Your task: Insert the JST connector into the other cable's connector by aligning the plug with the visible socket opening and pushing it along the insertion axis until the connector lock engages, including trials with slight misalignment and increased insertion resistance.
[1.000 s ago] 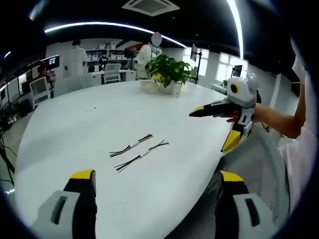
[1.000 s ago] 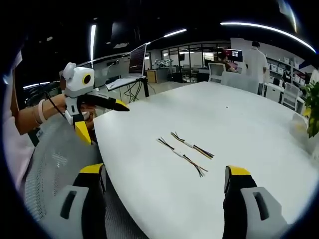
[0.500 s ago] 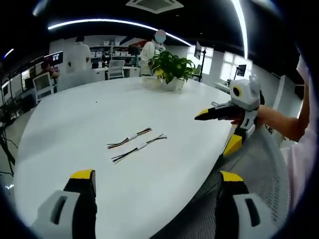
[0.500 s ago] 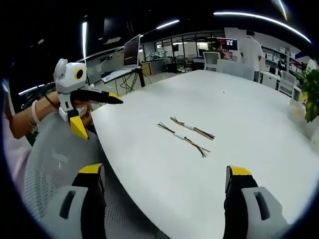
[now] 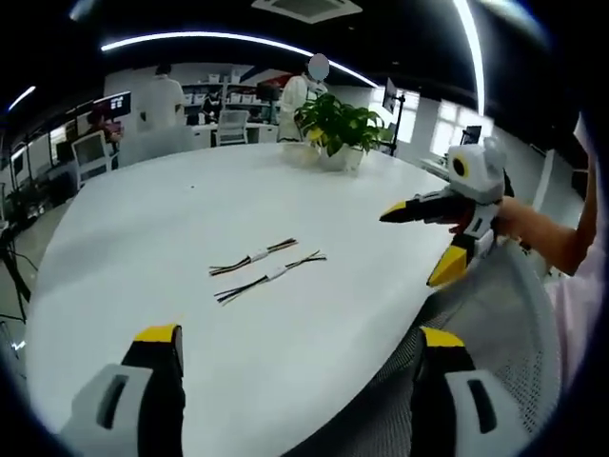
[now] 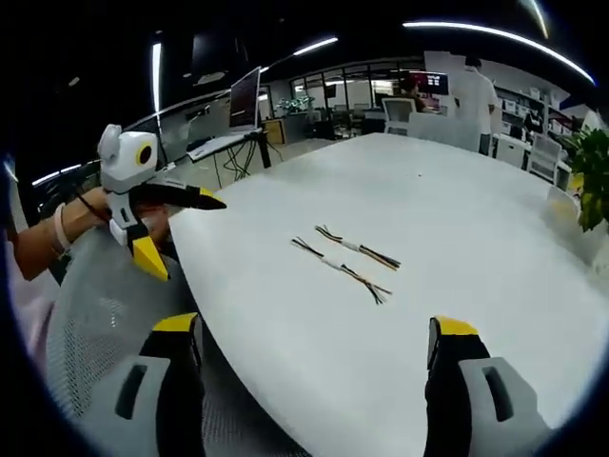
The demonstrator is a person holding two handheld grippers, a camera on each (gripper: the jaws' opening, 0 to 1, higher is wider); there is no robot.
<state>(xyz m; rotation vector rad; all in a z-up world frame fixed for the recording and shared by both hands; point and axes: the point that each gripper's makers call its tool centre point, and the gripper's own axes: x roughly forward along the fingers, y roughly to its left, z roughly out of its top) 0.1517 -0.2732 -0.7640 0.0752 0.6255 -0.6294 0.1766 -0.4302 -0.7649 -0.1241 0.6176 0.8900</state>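
Both grippers hover near the edge of the white table (image 5: 143,248), each held in a hand above a grey mesh chair back (image 6: 105,314), well apart from the cables. In the left gripper view, the left gripper (image 5: 290,347) has its yellow-tipped jaws spread wide with nothing between them, pointing across the tabletop. The right gripper (image 5: 419,243) comes in from the right side of that view, gripped by a hand (image 5: 495,217) with a bare forearm behind it; its upper jaw reaches out level over the table edge while the lower one angles down, so it also stands wide and empty. In the right gripper view, the right gripper's own jaws gape wide, and the left gripper appears at the left, likewise parted.

Two short cables lie side by side, close and roughly parallel, near the middle of the table. The farther cable (image 5: 253,258) and the nearer cable (image 5: 271,277) each carry a pale connector at mid-length with coloured wires fanning out at both ends. Their long axes run diagonally across the left gripper view, rising toward the right.

A potted plant (image 5: 335,129) stands at the table's far side.
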